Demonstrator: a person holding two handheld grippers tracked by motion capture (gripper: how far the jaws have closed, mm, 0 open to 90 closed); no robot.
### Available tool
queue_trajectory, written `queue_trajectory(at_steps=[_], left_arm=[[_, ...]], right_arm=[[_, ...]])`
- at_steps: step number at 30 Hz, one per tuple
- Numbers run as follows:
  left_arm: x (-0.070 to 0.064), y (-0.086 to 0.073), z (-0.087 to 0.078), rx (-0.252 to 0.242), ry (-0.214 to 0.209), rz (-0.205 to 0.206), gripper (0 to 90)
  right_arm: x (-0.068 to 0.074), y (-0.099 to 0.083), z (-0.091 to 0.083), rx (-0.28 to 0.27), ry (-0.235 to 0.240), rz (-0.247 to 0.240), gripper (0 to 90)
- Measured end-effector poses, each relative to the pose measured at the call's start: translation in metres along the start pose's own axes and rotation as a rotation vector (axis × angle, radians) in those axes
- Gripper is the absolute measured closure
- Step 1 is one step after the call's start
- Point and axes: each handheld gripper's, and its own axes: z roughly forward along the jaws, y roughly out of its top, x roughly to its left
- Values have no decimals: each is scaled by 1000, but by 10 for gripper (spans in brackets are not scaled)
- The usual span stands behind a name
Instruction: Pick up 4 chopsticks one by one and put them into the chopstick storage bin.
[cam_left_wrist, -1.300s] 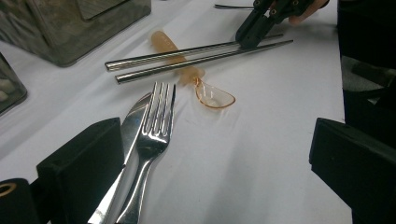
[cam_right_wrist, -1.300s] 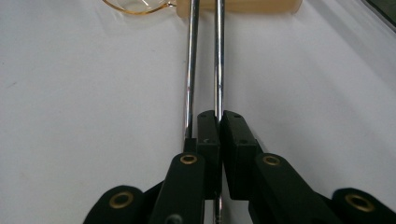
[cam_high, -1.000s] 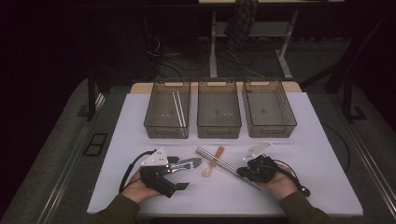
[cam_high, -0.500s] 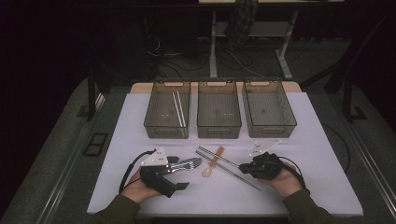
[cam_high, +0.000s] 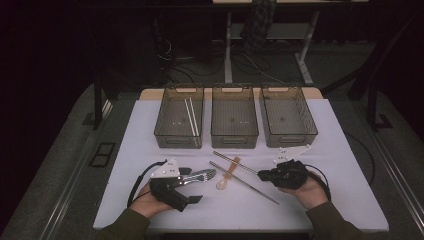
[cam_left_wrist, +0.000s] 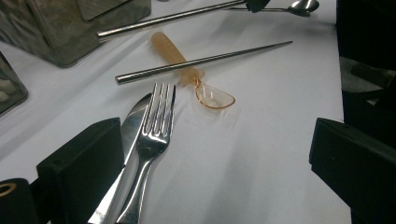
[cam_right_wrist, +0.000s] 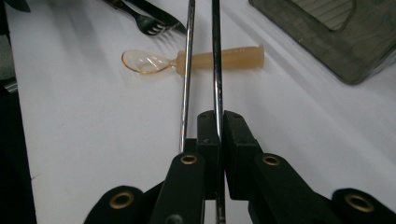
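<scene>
Steel chopstick, the long thin metal one, is sitting pinched in the right gripper jaws, running straight ahead over the white tabletop; left gripper jaws are gaping wide.

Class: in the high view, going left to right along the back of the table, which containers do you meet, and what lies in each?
Left bin holding pale sticks → middle bin, nothing visible inside → right bin, nothing visible inside.
</scene>
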Motion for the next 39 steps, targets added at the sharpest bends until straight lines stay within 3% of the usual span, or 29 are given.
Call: queue_trajectory(at_steps=[27, 39], left_arm=[[0, -1, 2, 2, 6, -7, 20], [1, -1, 0, -8, 6, -13, 20]], right_arm=[[-3, 36, -6, -125, -2, 21, 854], [-5, 54, 11, -132, -8, 32, 854]])
